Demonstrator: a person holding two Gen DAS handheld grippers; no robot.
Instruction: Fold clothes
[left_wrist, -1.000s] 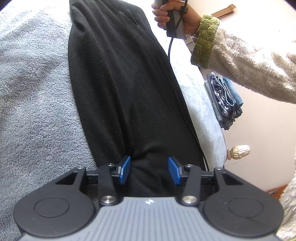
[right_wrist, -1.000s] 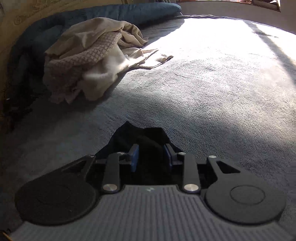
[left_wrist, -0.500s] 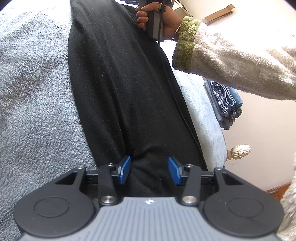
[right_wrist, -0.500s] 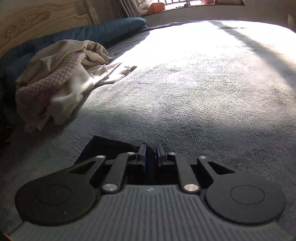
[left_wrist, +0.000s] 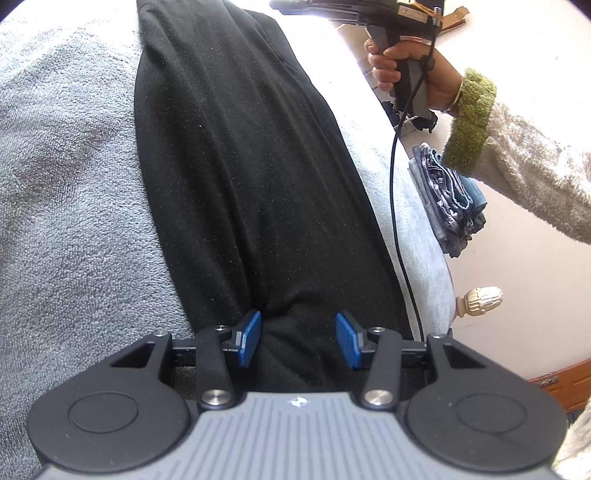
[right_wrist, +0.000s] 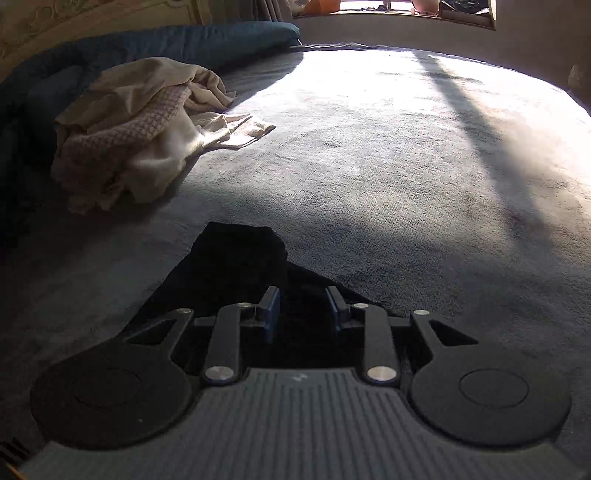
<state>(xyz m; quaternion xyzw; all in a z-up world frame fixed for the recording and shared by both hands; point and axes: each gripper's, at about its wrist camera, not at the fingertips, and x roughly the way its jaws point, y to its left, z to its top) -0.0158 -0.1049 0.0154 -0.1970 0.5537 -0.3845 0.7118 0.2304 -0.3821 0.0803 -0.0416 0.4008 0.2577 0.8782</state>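
Nearest: your left gripper (left_wrist: 298, 345), jaws apart and clamping nothing, straddles the near end of the long black knit garment (left_wrist: 240, 166), laid flat along the grey plush bed cover (left_wrist: 66, 206), likely to pin it. Farther: your right gripper (right_wrist: 302, 308), jaws opening over the garment's far end, apparently releasing it. Beyond: crumpled cream clothes pile (right_wrist: 140, 129), awaiting folding.

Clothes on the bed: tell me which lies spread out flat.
The black garment, stretched along the grey blanket. The cream pile is crumpled; the blue denim stack is folded.
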